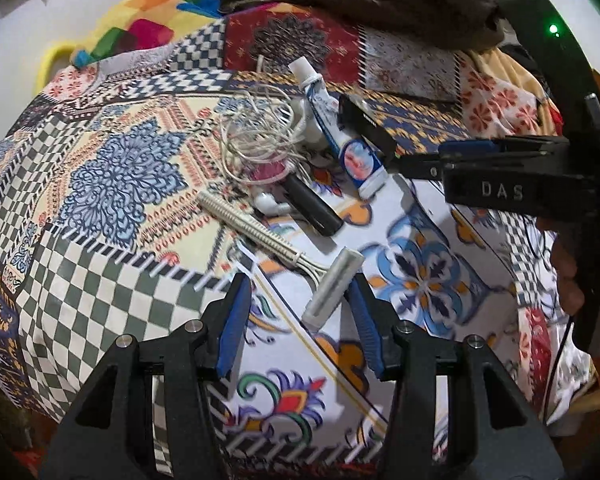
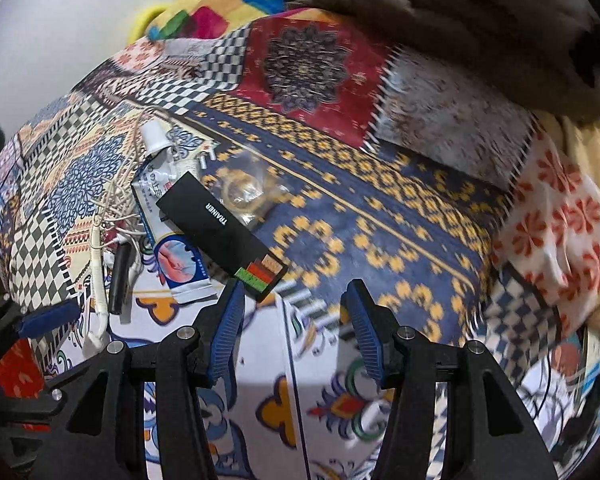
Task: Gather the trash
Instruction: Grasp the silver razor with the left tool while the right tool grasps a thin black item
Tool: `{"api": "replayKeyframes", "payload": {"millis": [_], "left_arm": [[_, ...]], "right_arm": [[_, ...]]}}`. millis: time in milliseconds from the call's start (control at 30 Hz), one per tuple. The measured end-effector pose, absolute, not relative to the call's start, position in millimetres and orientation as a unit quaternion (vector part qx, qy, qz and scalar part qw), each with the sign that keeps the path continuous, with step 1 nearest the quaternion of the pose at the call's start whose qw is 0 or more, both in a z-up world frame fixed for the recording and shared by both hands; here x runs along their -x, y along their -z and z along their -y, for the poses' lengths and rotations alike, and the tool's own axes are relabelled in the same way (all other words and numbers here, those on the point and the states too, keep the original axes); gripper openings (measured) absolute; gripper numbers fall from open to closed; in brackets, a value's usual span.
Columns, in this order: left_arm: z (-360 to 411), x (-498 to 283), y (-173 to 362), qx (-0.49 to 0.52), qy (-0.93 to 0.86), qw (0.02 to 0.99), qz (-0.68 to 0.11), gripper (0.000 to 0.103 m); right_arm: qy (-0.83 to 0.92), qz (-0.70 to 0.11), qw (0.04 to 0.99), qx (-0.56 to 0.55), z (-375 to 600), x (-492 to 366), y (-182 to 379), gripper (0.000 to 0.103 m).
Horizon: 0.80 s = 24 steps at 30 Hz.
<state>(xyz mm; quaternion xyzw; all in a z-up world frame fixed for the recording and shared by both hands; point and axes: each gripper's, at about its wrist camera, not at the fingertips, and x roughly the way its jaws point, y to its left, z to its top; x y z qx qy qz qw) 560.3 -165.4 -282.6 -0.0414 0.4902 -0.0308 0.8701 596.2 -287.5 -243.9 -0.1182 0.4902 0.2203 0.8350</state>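
I am holding my left jaws (image 1: 296, 300) partly open over the patterned bedspread (image 1: 112, 280), with nothing between the pads. The disposable razor (image 1: 296, 248) is lying right at their mouth. Its pale head is sitting in the gap, close against the right pad, though I cannot tell whether it is touching. Its ribbed handle is running up and away to the left, toward the middle of the bed. So the razor's long axis is crossing my line of approach on a slant, and the head, not the handle, is what is presenting itself to me. I am judging that a slight turn or a shift to the left would set the pads across the handle. Beyond it, toward the head of the bed, the rest of the litter is lying in a heap: a black tube (image 1: 312, 208), a tangle of white cord (image 1: 256, 136), a toothpaste tube (image 1: 340, 136) and a black box (image 1: 368, 128). My right jaws (image 2: 296, 304) are also standing partly open and empty. The near corner of that black box is lying just ahead of their left pad, its length slanting away to the upper left, and a crumpled clear wrapper (image 2: 248, 192) is lying past it. My left jaws are the nearer to the razor, my right to the box.
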Motion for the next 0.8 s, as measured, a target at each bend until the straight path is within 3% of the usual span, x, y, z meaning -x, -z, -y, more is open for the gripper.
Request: {"api": "replayKeyframes", "payload": {"millis": [133,300,433,533,600,800], "left_arm": [[157,-564,284,0.046,0.018,0.876,-0.481,0.05],[147,-562,284,0.036,0.009,0.881,-0.471,0.026],[140,-561,284,0.038,0.014,0.882,-0.47,0.017],[136,-560,284,0.04,0.02,0.88,-0.473,0.013],[135,-557,283,0.037,0.019,0.881,-0.472,0.011],[129,-548,269,0.041,0.023,0.886,-0.461,0.011]], "right_arm": [[-0.242,-0.49,0.827,0.13,274,-599,247,0.049],[-0.256,-0.472,0.828,0.161,254,-594,249,0.049],[-0.258,-0.466,0.83,0.164,246,-599,250,0.049],[-0.255,-0.468,0.836,0.131,250,-605,248,0.032],[-0.252,-0.474,0.836,0.113,252,-607,248,0.005],[-0.242,-0.471,0.844,0.083,261,-594,239,0.004]]}}
